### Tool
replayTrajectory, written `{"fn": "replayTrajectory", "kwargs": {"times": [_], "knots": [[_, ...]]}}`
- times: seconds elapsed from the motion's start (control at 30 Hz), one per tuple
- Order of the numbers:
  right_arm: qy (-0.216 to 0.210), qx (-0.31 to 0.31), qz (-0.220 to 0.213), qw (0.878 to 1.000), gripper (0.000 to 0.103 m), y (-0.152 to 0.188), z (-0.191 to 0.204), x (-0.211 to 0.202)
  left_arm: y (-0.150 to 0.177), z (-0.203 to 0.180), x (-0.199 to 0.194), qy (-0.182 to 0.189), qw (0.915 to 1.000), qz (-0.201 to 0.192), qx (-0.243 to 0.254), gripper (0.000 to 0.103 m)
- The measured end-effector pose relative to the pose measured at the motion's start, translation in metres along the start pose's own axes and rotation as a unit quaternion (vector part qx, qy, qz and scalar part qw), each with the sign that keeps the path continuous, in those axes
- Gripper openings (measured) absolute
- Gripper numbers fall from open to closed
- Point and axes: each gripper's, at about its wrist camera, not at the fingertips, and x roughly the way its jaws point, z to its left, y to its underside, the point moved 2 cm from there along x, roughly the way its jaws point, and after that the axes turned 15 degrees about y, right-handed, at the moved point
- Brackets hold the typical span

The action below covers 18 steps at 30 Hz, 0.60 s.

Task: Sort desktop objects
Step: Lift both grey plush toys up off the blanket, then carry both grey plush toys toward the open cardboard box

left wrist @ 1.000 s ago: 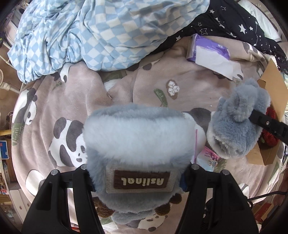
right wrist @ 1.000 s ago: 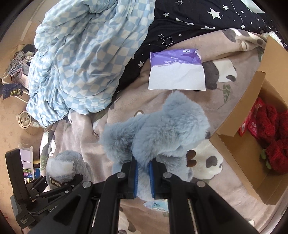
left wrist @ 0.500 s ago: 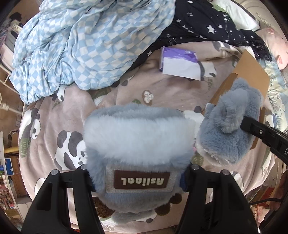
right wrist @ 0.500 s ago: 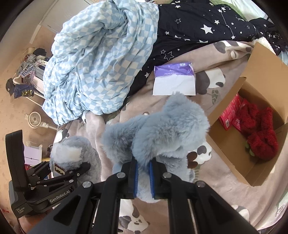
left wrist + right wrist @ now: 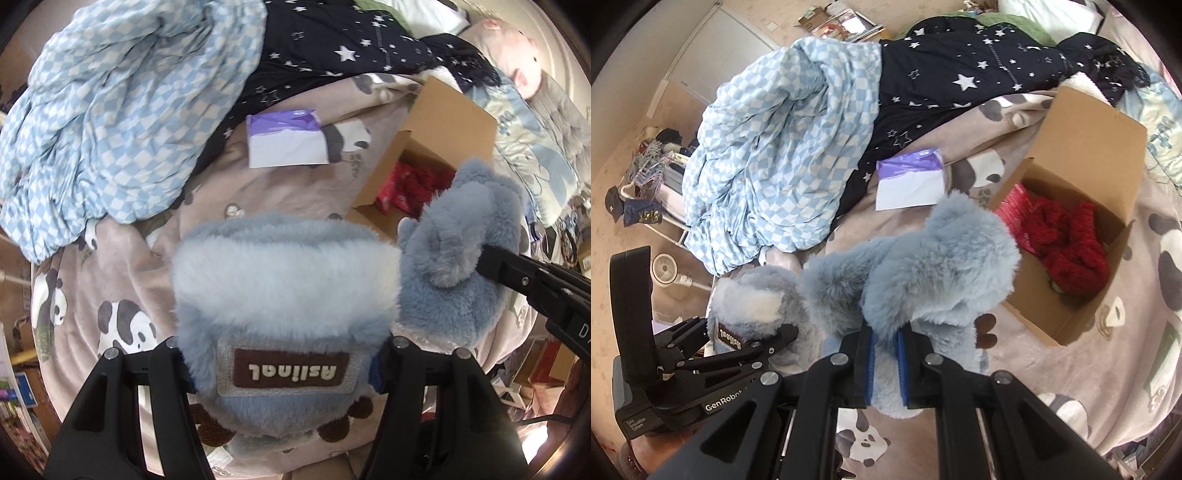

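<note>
Both fluffy grey-blue slippers are up higher, nearer the cardboard box (image 5: 1100, 122): left tongs (image 5: 280, 369) clamp one slipper (image 5: 284, 288), right tongs (image 5: 886, 354) pinch the other slipper (image 5: 923, 266).

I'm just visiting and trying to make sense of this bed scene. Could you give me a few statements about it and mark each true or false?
1. Each tongs holds a fluffy blue slipper. True: the left tongs grip one slipper, the right tongs the other slipper.
2. The box is closed. False: its flaps stand open.
3. Red fluffy things lie in the box. True.
4. The purple pack is inside the box. False: it lies on the panda blanket, beside the box.
5. The checked quilt is red. False: it is blue and white.
</note>
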Motion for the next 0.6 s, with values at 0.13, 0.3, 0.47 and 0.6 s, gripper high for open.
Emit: {"fn": "replayTrajectory", "kwargs": {"times": [0.13,0.3,0.47,0.6], "knots": [[0.013,0.022,-0.009,1.0,0.009,0.002,-0.023,-0.013,-0.01,-0.027,0.006,0.013,0.9996,0.005,0.025,0.061],[0.027,0.05,-0.022,0.998,0.009,-0.001,-0.052,-0.028,-0.027,-0.057,0.01,0.022,0.9985,0.002,0.05,0.061],[0.036,0.072,-0.034,0.996,0.009,-0.006,-0.074,-0.038,-0.044,-0.086,0.016,0.032,0.9965,0.0,0.076,0.061],[0.044,0.09,-0.043,0.994,0.009,-0.012,-0.095,-0.042,-0.053,-0.105,0.027,0.041,0.9952,0.002,0.089,0.061]]}}
